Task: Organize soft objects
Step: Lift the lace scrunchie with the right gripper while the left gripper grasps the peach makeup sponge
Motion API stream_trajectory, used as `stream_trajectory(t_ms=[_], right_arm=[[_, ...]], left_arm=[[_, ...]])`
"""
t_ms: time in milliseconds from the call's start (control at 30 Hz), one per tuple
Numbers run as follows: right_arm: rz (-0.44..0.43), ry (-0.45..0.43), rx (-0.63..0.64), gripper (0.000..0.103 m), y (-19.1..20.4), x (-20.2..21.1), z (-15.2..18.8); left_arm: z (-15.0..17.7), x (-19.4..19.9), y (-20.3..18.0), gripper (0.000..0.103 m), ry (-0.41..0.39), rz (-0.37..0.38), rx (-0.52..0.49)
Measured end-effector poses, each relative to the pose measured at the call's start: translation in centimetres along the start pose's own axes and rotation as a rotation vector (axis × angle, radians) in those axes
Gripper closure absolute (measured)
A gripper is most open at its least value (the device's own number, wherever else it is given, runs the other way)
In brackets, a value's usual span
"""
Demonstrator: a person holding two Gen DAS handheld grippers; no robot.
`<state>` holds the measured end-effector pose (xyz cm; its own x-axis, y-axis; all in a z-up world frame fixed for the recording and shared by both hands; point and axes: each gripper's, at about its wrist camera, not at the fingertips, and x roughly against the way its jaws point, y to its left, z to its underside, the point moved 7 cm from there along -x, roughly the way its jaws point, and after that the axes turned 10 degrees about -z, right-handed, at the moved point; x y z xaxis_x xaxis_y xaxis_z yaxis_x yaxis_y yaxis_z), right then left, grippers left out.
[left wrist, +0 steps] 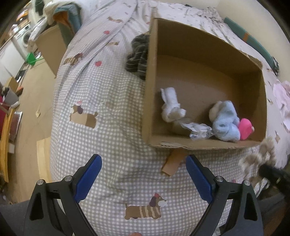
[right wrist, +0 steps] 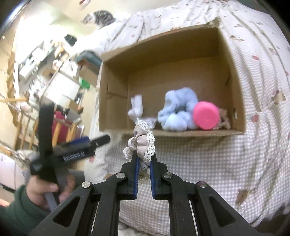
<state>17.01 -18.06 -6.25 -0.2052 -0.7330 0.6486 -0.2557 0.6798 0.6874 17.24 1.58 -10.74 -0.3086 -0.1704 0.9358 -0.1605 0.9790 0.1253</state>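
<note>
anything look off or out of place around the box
Yes: a dark striped garment lies bunched on the bedspread against the cardboard box's outer wall, not inside. A crumpled clear wrapper sits among the soft items. The box's near edge is torn. A cat sits on the bed behind.

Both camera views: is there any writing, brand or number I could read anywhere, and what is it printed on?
White lettering on the left gripper, seen in the right wrist view: blurred and at an angle, not readable.
Cardboard box: no print visible.
Bedsheet: only dachshund pictures, no words.
Nothing else carries legible text.
</note>
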Motion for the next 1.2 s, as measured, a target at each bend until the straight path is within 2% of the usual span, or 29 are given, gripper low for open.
stream_trajectory(t_ms=[100,167,233,300,433,600,667,800,833,900,1133,1200], right_arm=[[0.012,-0.034,-0.012,0.091,-0.3,0.7,-0.7],[0.019,-0.055,-0.020,0.091,-0.7,1.1,-1.3],[0.011,-0.069,-0.036,0.091,-1.2,1.3,-1.8],[-0.043,-0.075,-0.087,0.091,-1.8,1.4,-2.2],[-0.071,-0.091,-0.116,0.091,-2.4,1.8,-2.5],[-0.083,-0.080,-0.125,0.091,-2.4,1.7,-2.5],[-0.085,-0.077,-0.118,0.091,-2.2,1.6,-2.5],[-0.081,-0.084,-0.103,0.091,-2.0,1.4,-2.6],[-0.078,-0.087,-0.105,0.091,-2.1,1.4,-2.6],[-0.074,-0.091,-0.115,0.091,-2.5,1.6,-2.6],[-0.087,-0.116,-0.116,0.091,-2.5,2.5,-2.8],[-0.093,-0.124,-0.108,0.091,-2.4,2.9,-2.8]], left_arm=[[0.1,-0.1,-1.2,0.011,-0.015,-0.008,-0.058],[0.3,-0.6,-1.6,0.017,0.015,0.032,-0.057],[0.4,-0.9,-1.9,0.037,0.070,0.148,-0.013],[0.2,-1.0,-1.9,0.039,0.076,0.183,0.009],[0.0,-1.8,-2.0,0.040,0.092,0.194,0.025],[0.1,-3.6,-4.3,0.043,0.133,0.191,-0.048],[0.2,-4.5,-5.5,0.051,0.137,0.173,-0.092],[0.9,-6.2,-7.0,0.089,0.137,0.110,-0.194],[1.0,-6.2,-7.0,0.093,0.128,0.097,-0.202],[1.0,-5.5,-6.8,0.097,0.109,0.108,-0.192],[0.8,-1.9,-3.6,0.097,0.070,0.157,-0.089],[0.8,-0.5,-3.0,0.097,0.075,0.205,-0.037]])
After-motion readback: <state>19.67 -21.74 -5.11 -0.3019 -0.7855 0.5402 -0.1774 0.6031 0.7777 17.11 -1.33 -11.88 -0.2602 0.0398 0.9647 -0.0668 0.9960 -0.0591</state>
